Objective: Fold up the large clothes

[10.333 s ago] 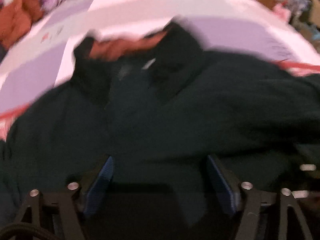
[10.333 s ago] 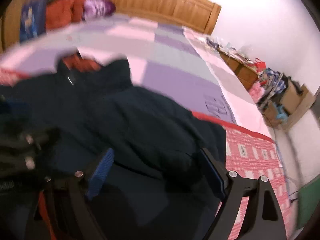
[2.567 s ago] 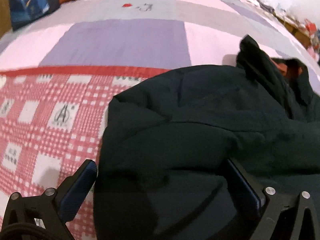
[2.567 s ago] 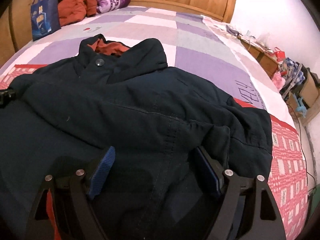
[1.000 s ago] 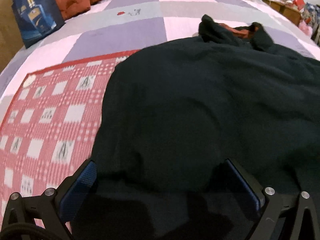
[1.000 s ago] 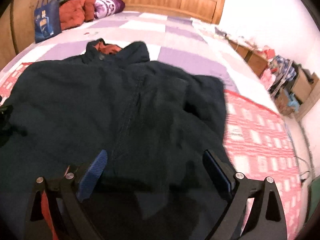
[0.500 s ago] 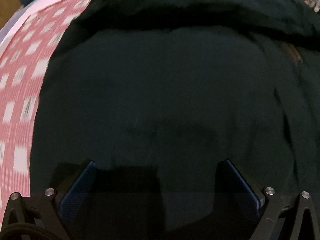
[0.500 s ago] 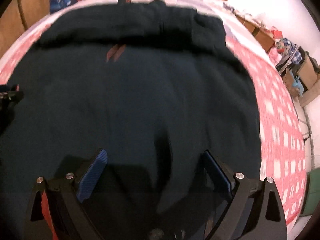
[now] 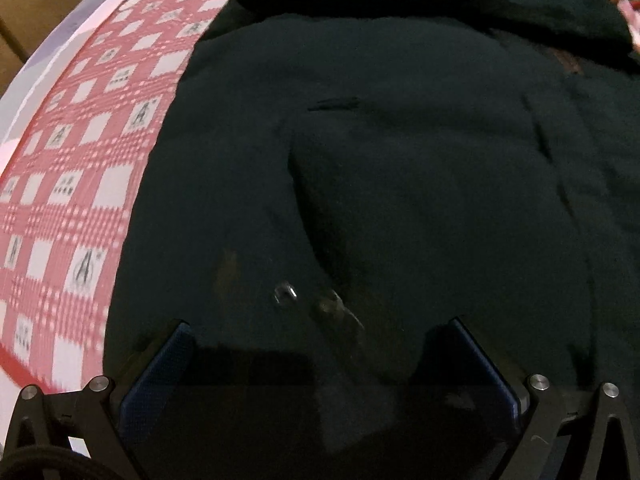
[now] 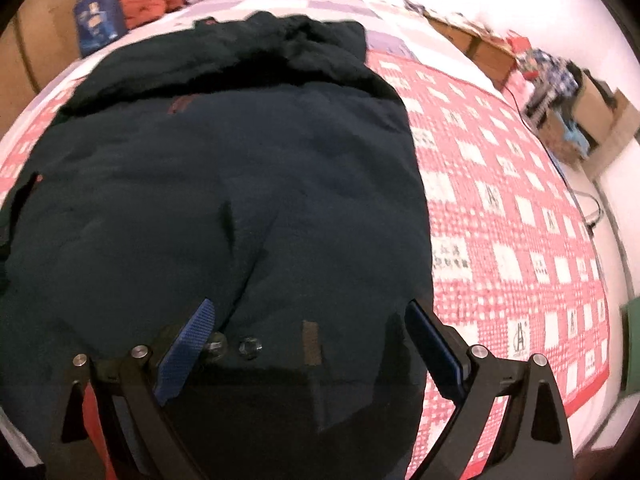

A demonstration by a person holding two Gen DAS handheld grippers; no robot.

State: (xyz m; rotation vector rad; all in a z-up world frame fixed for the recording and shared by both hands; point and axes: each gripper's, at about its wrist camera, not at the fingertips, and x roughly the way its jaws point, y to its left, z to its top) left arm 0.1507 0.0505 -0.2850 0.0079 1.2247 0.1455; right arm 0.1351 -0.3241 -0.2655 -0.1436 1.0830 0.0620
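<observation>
Left wrist view is mostly fabric: a big dark jacket [image 9: 400, 184] spread flat on the bed [image 9: 72, 168], with the red-and-white checked blanket showing off to the left of it. The left gripper [image 9: 316, 364] sits low over the near hem, jaws spread wide with nothing pinched between them. A small metal snap [image 9: 285, 293] shows just ahead of the jaws. On the right wrist view, a blue bag [image 10: 96, 24] stands at the far left by the headboard, contents not visible. The jacket's far end is bunched up and rumpled, the near part smoother. The right gripper [image 10: 308, 344] also has its jaws wide apart, holding nothing, over the hem. Cardboard boxes [image 10: 596, 124] with jumbled stuff sit off the bed's right.
</observation>
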